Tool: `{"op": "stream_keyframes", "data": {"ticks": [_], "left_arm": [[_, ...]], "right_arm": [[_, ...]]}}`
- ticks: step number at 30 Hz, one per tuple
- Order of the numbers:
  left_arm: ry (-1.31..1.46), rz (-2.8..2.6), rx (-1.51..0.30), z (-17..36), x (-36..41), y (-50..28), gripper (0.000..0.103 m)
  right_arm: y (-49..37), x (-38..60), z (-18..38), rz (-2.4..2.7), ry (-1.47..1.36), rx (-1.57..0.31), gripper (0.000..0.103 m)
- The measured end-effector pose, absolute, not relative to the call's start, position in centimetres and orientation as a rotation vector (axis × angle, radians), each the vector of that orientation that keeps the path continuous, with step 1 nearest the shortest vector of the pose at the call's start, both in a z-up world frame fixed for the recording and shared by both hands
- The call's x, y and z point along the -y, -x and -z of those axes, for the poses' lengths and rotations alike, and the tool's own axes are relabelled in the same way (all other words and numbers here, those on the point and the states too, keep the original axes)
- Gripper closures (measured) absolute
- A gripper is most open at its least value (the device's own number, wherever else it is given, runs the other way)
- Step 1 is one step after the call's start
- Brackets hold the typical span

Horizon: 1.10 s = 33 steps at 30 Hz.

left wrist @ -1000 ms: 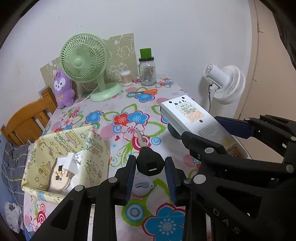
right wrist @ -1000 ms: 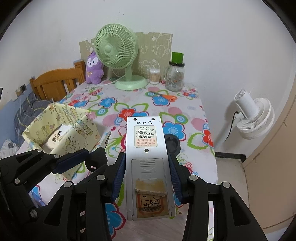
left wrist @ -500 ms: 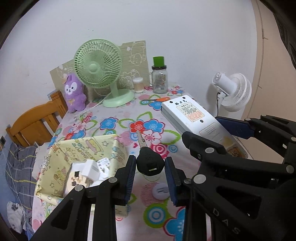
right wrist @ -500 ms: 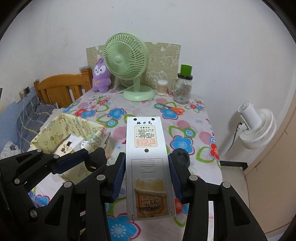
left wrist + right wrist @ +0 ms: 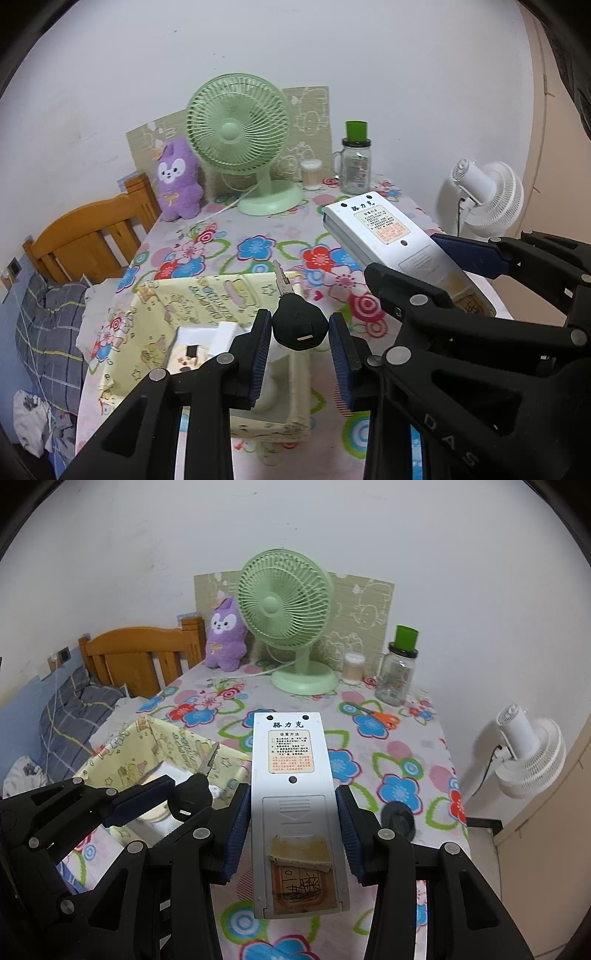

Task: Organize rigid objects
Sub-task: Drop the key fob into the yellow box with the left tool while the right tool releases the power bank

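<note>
My left gripper (image 5: pixel 300 334) is shut on a black-headed key (image 5: pixel 298 325), blade pointing forward, and holds it above the near right corner of a yellow patterned box (image 5: pixel 207 295). The box holds white plugs (image 5: pixel 207 338). My right gripper (image 5: pixel 291 812) is shut on a white remote control (image 5: pixel 295 794), back side up, held above the floral table (image 5: pixel 399 749). The remote also shows at the right of the left wrist view (image 5: pixel 380 232). The key and left gripper show at the left of the right wrist view (image 5: pixel 192 794), over the box (image 5: pixel 155 753).
At the table's back stand a green fan (image 5: pixel 288 620), a purple plush toy (image 5: pixel 225 635), a small white jar (image 5: pixel 354 668) and a glass jar with a green lid (image 5: pixel 397 672). Orange scissors (image 5: pixel 380 716) lie behind the remote. A black round object (image 5: pixel 400 818) lies at the right. A white fan (image 5: pixel 528 753) stands off the table.
Both grippers have pulled back and risen, each with its object. The left gripper has moved left, so the key is now over the box instead of the table.
</note>
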State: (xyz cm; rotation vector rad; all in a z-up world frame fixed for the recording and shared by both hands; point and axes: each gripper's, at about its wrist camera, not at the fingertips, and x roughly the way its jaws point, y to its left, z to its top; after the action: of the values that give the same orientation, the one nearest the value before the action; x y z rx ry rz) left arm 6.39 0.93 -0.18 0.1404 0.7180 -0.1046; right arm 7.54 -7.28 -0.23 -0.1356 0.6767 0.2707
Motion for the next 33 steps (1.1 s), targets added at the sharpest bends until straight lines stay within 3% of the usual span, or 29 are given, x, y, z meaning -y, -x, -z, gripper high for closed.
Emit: {"op": "stream_keyframes", "data": {"ticks": [33], "left_arm": [[-0.106,-0.01,-0.811,4.7,-9.5,-9.6,0.071]], "right_arm": [[-12.4,-2.4,4.9,-0.368,0.186,-0.798,0.054]]}}
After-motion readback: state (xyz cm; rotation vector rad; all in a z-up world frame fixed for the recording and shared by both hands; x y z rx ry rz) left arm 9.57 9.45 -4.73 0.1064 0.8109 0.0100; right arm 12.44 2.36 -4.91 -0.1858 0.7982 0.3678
